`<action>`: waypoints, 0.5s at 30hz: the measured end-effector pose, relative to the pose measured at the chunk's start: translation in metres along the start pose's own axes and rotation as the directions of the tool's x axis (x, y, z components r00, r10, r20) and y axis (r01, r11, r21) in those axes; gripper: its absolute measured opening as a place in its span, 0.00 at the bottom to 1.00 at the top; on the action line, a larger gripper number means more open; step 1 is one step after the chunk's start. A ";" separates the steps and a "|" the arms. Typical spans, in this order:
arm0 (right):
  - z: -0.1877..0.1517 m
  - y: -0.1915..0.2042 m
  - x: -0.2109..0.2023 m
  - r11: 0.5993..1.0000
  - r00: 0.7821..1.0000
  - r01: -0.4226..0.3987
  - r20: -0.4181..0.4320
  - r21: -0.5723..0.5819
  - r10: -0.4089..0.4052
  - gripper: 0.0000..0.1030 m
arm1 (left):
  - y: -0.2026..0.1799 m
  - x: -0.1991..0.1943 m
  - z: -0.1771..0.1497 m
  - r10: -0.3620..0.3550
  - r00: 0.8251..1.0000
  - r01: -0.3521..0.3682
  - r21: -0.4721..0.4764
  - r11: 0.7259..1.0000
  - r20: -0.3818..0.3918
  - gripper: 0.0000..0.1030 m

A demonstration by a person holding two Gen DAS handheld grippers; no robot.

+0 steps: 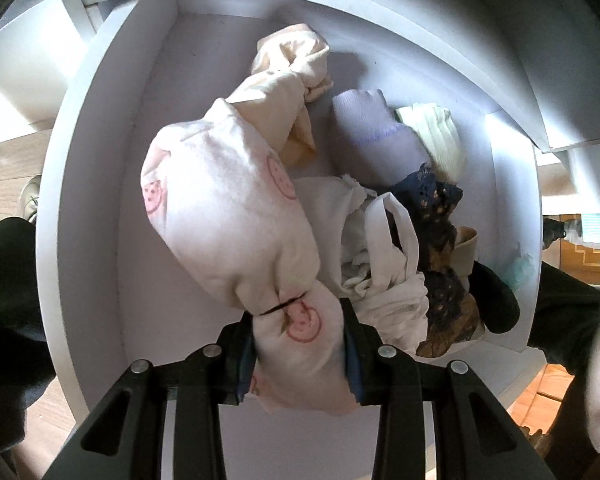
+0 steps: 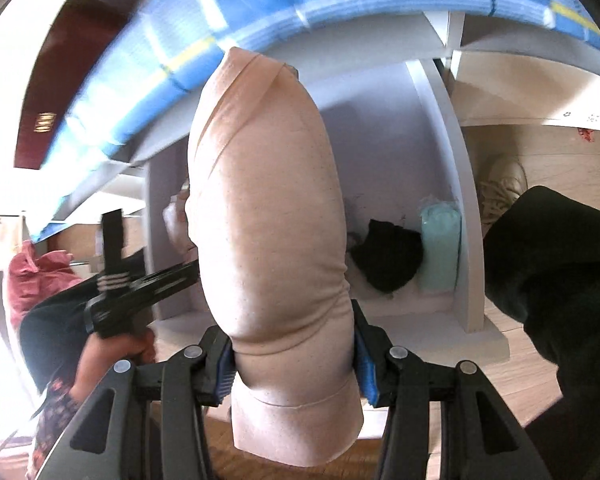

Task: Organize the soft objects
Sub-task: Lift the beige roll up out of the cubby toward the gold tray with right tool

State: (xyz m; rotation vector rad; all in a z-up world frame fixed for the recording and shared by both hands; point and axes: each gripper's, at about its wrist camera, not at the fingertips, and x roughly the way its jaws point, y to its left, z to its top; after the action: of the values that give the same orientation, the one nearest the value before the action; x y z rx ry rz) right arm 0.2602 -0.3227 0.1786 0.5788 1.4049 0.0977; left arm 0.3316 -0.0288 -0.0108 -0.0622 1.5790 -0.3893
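My left gripper is shut on a white bundle with pink smiley prints, tied with a black band, and holds it above a white drawer. In the drawer lie a cream garment, a lilac sock, a pale ribbed sock, white cloth and dark lace fabric. My right gripper is shut on a rolled beige garment, held up in front of the drawer. The left gripper and the hand holding it show at the left of the right wrist view.
A black item and a mint green pack sit in the drawer's corner. A blue checked cloth hangs over the furniture above. A dark trouser leg and a shoe stand on the wooden floor. A red cloth lies at the left.
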 end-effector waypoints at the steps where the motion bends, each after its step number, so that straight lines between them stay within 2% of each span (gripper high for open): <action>1: -0.003 0.004 -0.004 1.000 1.000 -0.011 0.005 -0.008 0.011 0.46 | 0.002 -0.002 -0.004 0.000 1.000 0.000 0.000 1.000 0.002 0.36; 5: -0.016 0.023 -0.032 0.996 0.997 -0.060 0.035 -0.061 0.062 0.46 | 0.002 -0.008 -0.005 0.001 1.000 -0.001 -0.002 1.000 0.006 0.36; 15: -0.008 0.068 -0.102 0.980 0.979 -0.114 0.150 -0.161 0.139 0.46 | -0.005 -0.024 -0.009 0.002 1.000 -0.002 0.016 1.000 0.027 0.36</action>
State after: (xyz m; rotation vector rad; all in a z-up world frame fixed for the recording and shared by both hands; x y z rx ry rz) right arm 0.2520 -0.3023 0.2997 0.5370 1.1921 0.2529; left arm 0.3231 -0.0253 0.0140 -0.0534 1.5492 -0.3977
